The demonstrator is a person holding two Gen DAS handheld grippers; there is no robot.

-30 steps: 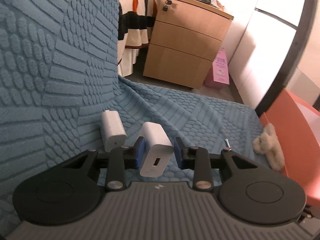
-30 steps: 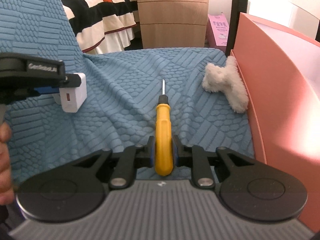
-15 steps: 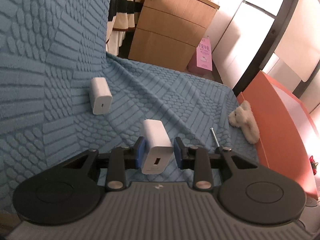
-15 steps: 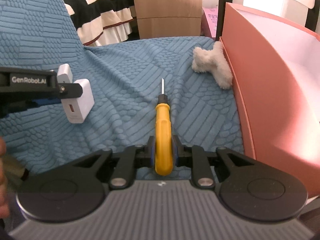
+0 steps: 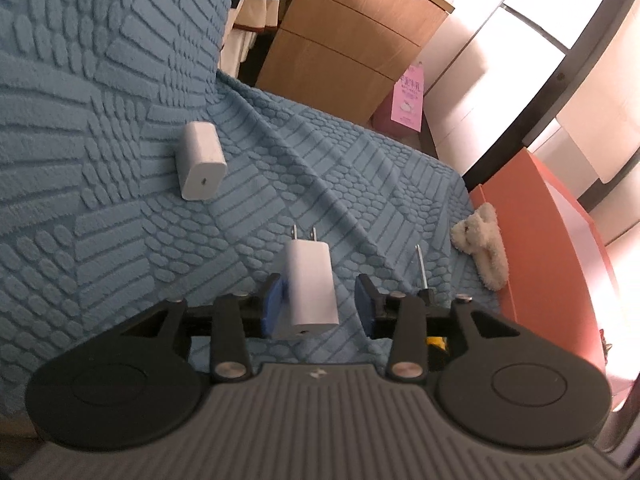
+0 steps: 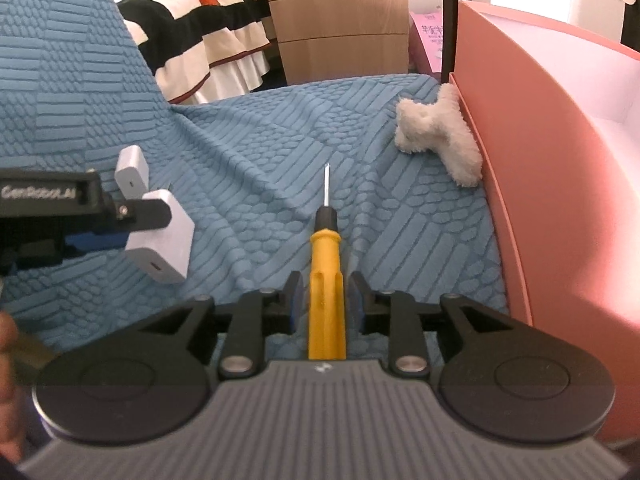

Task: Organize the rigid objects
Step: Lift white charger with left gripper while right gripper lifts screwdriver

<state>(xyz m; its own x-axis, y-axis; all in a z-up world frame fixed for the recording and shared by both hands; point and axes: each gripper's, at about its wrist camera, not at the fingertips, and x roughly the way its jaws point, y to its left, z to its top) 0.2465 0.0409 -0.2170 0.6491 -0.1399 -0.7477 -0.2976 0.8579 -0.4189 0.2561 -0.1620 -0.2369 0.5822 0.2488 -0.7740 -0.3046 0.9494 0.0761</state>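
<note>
In the left wrist view a white plug charger (image 5: pixel 310 280) sits between the jaws of my left gripper (image 5: pixel 320 296), prongs pointing away. The jaws are opening: the right pad stands clear of it and the left pad is still against it. A second white charger (image 5: pixel 200 166) lies on the blue textured cover further back left. My right gripper (image 6: pixel 325 300) is opening too. The yellow-handled screwdriver (image 6: pixel 325 264) lies between its pads with a gap on each side, tip pointing away. From the right wrist view, the left gripper (image 6: pixel 132 220) and its charger (image 6: pixel 164 240) are at left.
A pink box (image 6: pixel 540 160) walls off the right side, with a white plush toy (image 6: pixel 436 136) against it. The blue cover (image 6: pixel 260 140) rises into a backrest at left. A wooden dresser (image 6: pixel 340 12) and a striped bed (image 6: pixel 200 32) stand behind. A hand (image 6: pixel 6 360) shows at the left edge.
Both grippers' jaws have spread apart off the charger and the screwdriver. The left gripper moved away from the second charger, toward the screwdriver, and rolled.
</note>
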